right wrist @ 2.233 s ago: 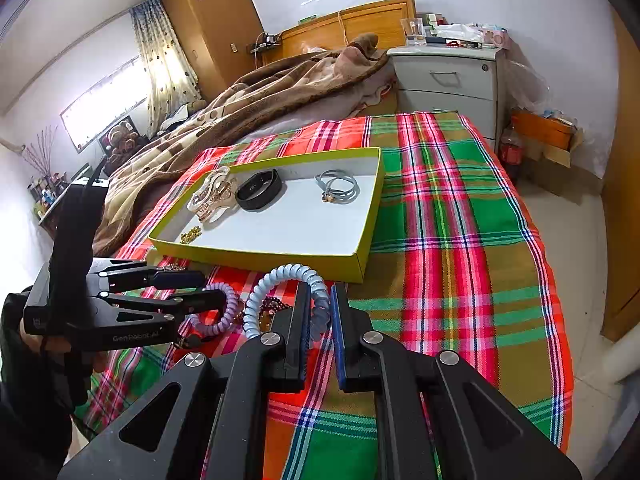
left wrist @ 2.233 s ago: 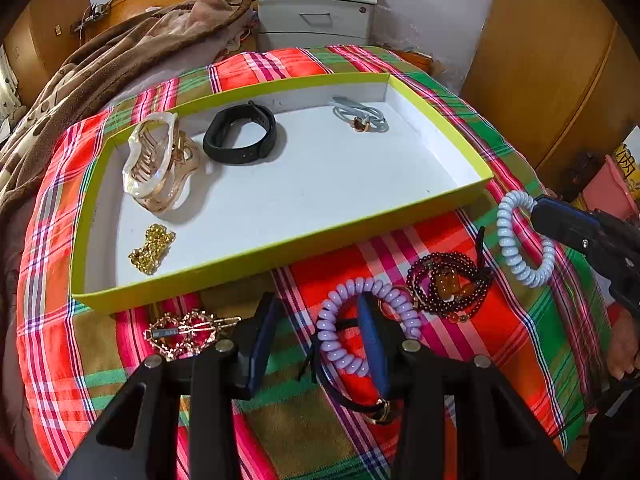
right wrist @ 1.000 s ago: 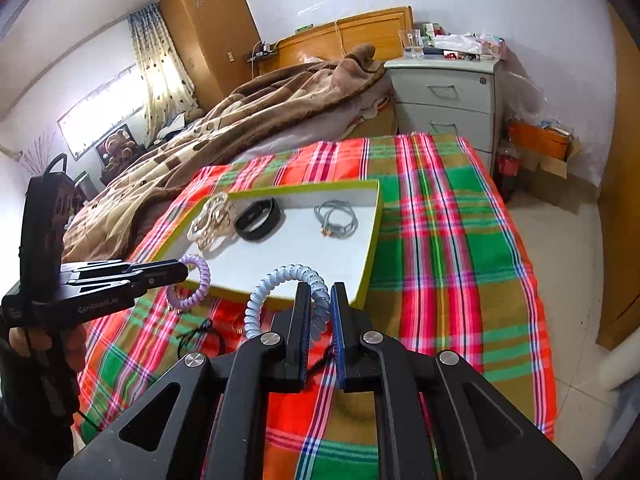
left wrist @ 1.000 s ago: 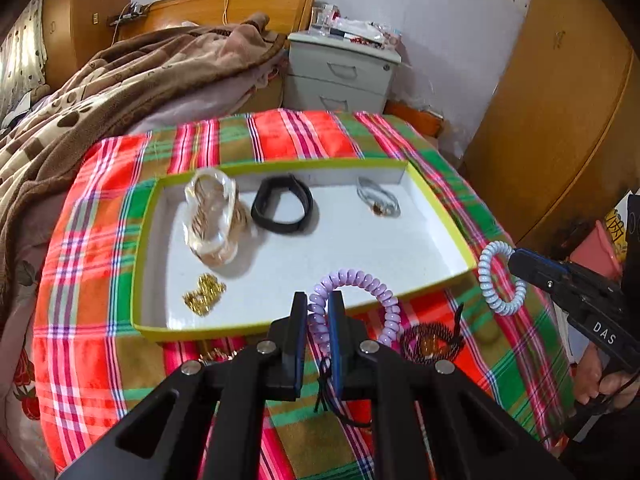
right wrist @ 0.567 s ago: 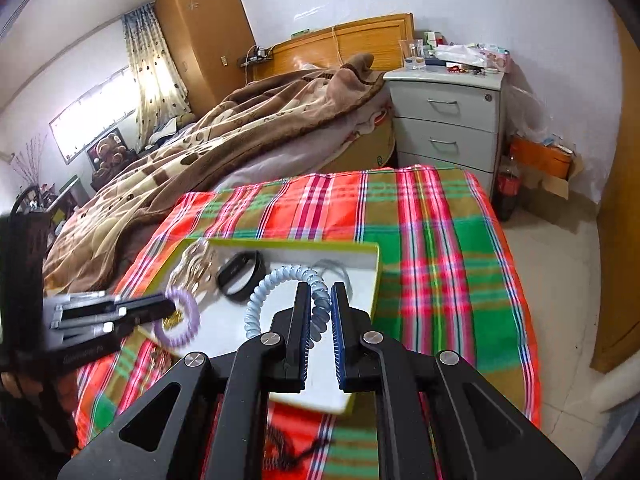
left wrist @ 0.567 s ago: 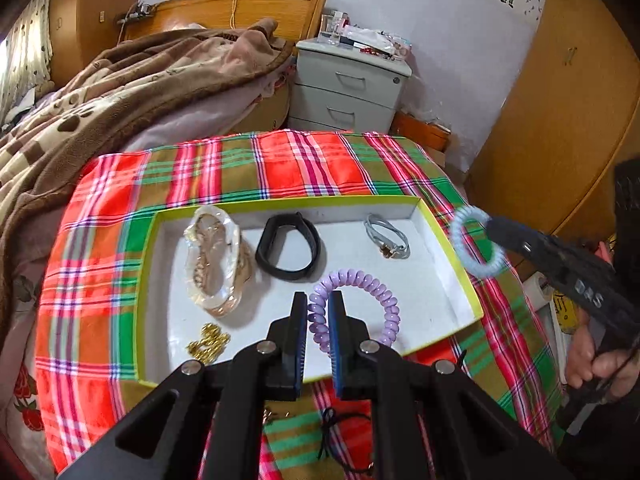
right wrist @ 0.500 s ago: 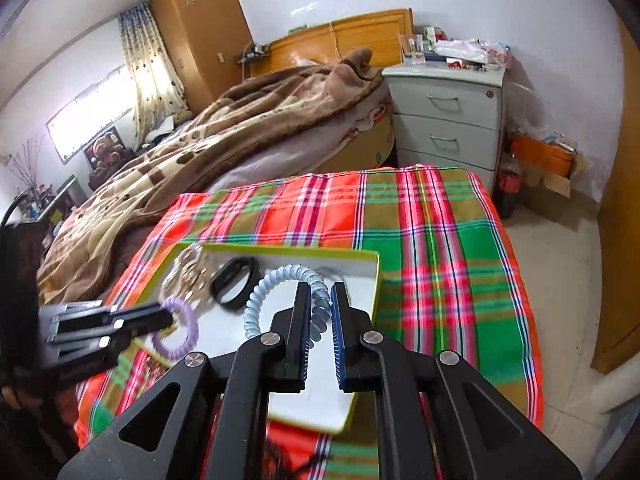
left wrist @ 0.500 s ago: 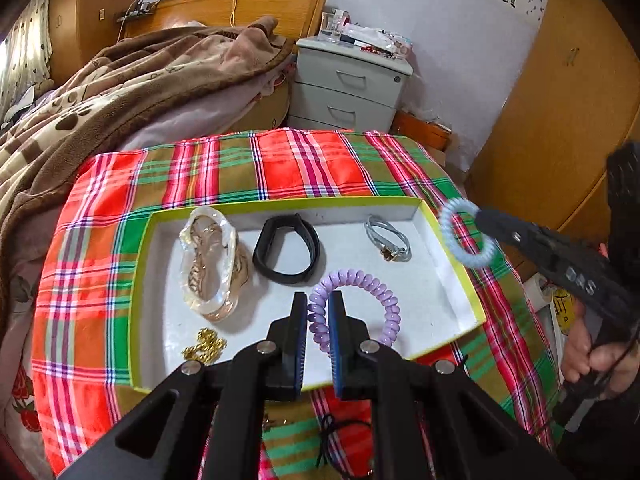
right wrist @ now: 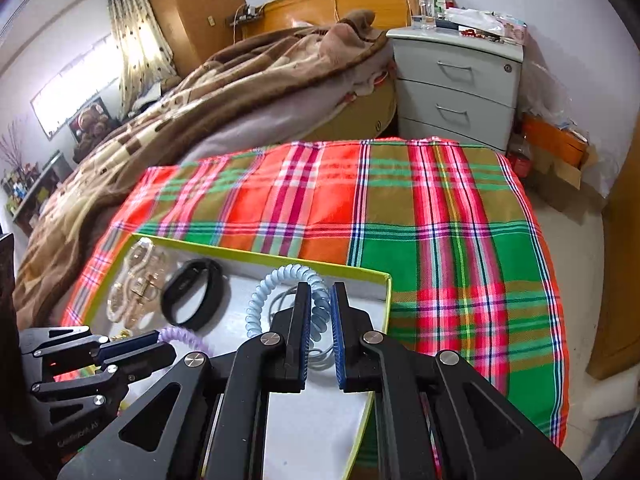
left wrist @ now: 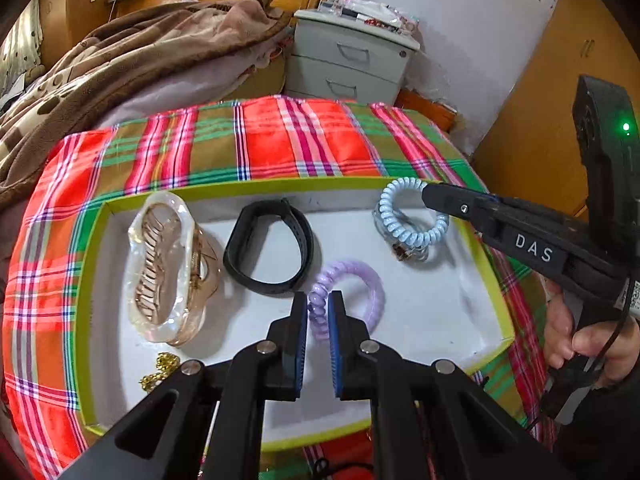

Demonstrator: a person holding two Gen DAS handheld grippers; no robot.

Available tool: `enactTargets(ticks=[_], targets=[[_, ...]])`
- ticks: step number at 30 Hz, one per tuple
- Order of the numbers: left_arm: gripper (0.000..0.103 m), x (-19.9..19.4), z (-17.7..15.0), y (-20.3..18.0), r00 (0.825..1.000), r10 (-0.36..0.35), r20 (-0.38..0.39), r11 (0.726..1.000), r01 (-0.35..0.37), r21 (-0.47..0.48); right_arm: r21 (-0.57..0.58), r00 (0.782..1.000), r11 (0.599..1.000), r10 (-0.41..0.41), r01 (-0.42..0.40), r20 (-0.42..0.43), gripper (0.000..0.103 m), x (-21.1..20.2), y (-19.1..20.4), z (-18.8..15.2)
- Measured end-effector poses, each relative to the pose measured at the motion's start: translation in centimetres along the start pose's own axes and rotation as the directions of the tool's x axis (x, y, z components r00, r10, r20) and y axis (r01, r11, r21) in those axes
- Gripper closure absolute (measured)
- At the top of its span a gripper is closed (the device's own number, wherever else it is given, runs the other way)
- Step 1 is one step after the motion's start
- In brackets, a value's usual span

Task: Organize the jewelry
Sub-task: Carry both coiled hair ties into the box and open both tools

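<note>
Both claws grip: left claw (left wrist: 318,312) pinches the purple coil band (left wrist: 352,300), right claw (right wrist: 320,312) the blue coil band (right wrist: 280,292), above the tray (left wrist: 486,280). Released high, springy coils may bounce out or snag the silver bracelet (left wrist: 408,250).

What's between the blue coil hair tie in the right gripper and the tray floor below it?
The right gripper holds the blue coil hair tie over the tray's far right corner, directly above a grey bracelet already lying there. Released here, it would likely land on that bracelet. Bare tray floor lies nearer, beside the purple hair tie.
</note>
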State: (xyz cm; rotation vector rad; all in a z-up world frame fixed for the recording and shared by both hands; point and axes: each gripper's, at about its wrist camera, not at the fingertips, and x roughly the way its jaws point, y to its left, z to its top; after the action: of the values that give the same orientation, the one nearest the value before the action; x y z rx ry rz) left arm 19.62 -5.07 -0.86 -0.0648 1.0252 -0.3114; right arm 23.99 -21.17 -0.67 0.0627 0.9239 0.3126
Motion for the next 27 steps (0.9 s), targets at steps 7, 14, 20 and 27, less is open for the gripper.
enactTargets(ticks=[7,14,20,27], targets=[[0.092,0.6,0.0,0.2,1.000,-0.004,-0.010,1.000,0.004,-0.004,-0.026,0.998,0.999,-0.048,0.047,-0.026,0.093,1.1,-0.1,-0.3],[0.092,1.1,0.0,0.0,1.000,0.000,-0.016,1.000,0.000,-0.005,-0.049,0.996,0.996,-0.082,0.080,-0.039,0.093,1.9,0.0,-0.4],[0.092,1.3,-0.1,0.1,1.000,0.005,-0.023,1.000,-0.005,-0.006,-0.054,0.996,0.995,-0.085,0.083,-0.037,0.093,1.8,0.0,-0.3],[0.077,1.2,-0.3,0.2,1.000,0.007,-0.023,1.000,-0.007,-0.010,-0.047,0.996,0.995,-0.089,0.088,-0.022,0.092,1.4,0.2,-0.5]])
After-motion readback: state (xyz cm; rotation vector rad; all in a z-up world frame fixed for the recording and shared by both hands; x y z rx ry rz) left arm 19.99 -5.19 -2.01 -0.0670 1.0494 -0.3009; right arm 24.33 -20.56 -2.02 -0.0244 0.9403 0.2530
